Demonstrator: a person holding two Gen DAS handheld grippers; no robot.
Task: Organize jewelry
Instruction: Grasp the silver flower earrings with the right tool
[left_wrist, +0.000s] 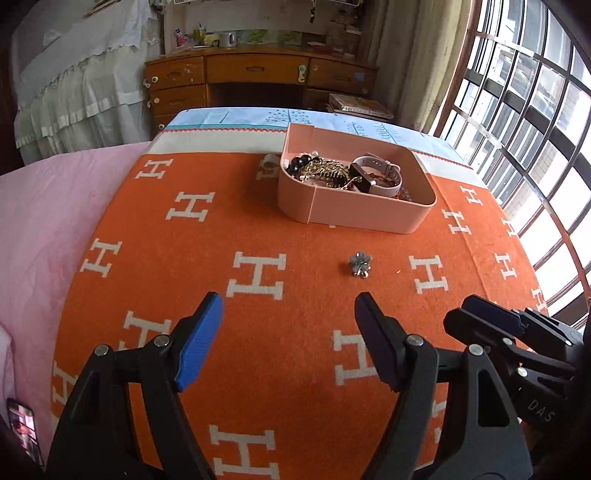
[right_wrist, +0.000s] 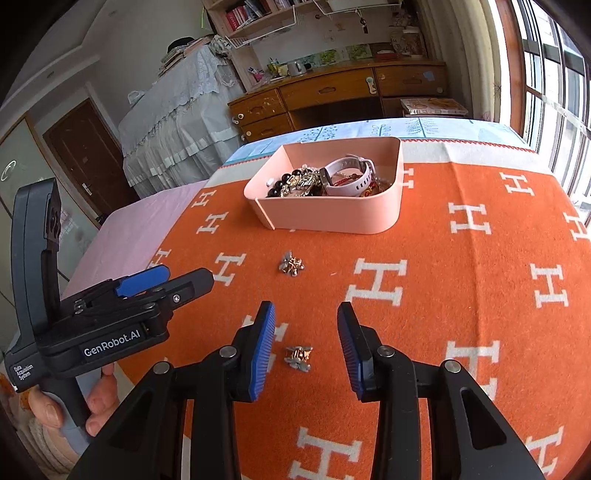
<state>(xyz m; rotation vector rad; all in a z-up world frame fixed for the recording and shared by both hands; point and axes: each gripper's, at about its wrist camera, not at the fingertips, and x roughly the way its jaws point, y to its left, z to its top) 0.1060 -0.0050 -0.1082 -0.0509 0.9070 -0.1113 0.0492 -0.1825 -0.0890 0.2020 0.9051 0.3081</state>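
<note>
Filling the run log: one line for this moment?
left gripper open, empty | right gripper open over earring | second earring on blanket | pink tray holds watch

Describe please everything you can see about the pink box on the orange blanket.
The pink box is an open, lidless tray with rounded corners and smooth walls that look like plastic. One corner shows a vertical seam. It sits flat on the orange blanket, toward its far edge. Inside lie a pale-strapped watch, dark beads and tangled gold-coloured chains. No gripper touches it.

Both wrist views look steeply down, near the orange blanket (left_wrist: 295, 229), sharing the pink tray (right_wrist: 332, 218).
</note>
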